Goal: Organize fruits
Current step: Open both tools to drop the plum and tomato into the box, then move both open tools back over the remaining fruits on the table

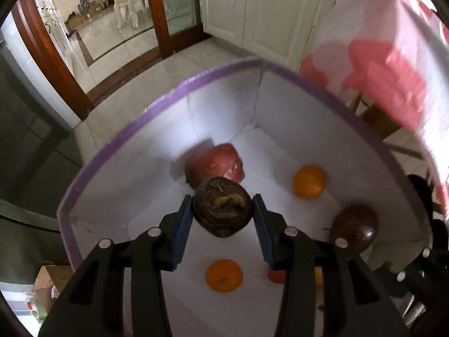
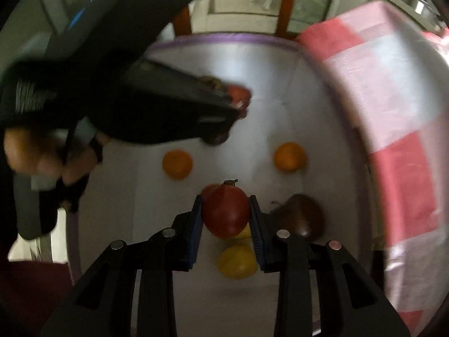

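My left gripper (image 1: 223, 210) is shut on a dark brown round fruit (image 1: 222, 207) and hangs over a white box with a purple rim (image 1: 179, 88). On the box floor lie a large red fruit (image 1: 221, 163), two oranges (image 1: 309, 181) (image 1: 224, 275) and another dark fruit (image 1: 354, 227). My right gripper (image 2: 226, 214) is shut on a red tomato (image 2: 226, 213) above the same box (image 2: 280, 84). Beneath it lie a yellow fruit (image 2: 238, 261), two oranges (image 2: 177, 164) (image 2: 289, 156) and a dark fruit (image 2: 304, 214). The left gripper body (image 2: 168, 112) crosses the right wrist view.
A red and white checked cloth (image 1: 393, 64) (image 2: 393, 126) hangs beside the box on the right. Tiled floor, a wooden door frame (image 1: 53, 56) and white cupboards (image 1: 252, 8) lie beyond. A cardboard box (image 1: 50, 283) sits at the lower left.
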Motion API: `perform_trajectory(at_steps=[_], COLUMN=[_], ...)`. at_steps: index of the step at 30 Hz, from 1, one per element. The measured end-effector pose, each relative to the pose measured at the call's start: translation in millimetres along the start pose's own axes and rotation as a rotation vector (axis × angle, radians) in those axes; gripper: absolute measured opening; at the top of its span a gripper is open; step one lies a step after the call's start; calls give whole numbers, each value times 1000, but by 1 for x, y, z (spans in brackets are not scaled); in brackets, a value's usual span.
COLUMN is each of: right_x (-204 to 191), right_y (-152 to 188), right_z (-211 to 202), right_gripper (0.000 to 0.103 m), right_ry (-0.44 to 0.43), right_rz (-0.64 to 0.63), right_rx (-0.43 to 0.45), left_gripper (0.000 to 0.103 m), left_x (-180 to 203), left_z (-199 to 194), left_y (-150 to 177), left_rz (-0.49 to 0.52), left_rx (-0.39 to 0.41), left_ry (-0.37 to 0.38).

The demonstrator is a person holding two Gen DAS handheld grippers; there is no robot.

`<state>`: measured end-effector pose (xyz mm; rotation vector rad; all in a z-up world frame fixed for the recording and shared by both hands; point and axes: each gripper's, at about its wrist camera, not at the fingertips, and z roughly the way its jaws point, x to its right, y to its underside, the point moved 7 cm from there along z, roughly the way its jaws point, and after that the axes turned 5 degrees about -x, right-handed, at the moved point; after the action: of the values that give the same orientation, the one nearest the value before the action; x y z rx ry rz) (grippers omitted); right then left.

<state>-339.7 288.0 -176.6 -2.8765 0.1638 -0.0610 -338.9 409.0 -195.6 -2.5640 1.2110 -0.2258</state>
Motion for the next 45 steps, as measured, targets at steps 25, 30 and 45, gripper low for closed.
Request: perform_trajectory(at_steps=[25,30,45], right_x=[-9,1,123], right_y=[5,-2,22], right_z=[-29,-55,-240], right_gripper=[55,55,79], right_ry=[-30,-41,120], right_rz=[-50,-5,324], right_rx=[84,148,609], left_gripper=[81,82,101], left_x=[10,12,92], left_z=[-16,-31,-176], left_y=[-10,-20,-87], left_rz=[28,49,103], left_rx=[45,79,457], left_ry=[-63,-89,23])
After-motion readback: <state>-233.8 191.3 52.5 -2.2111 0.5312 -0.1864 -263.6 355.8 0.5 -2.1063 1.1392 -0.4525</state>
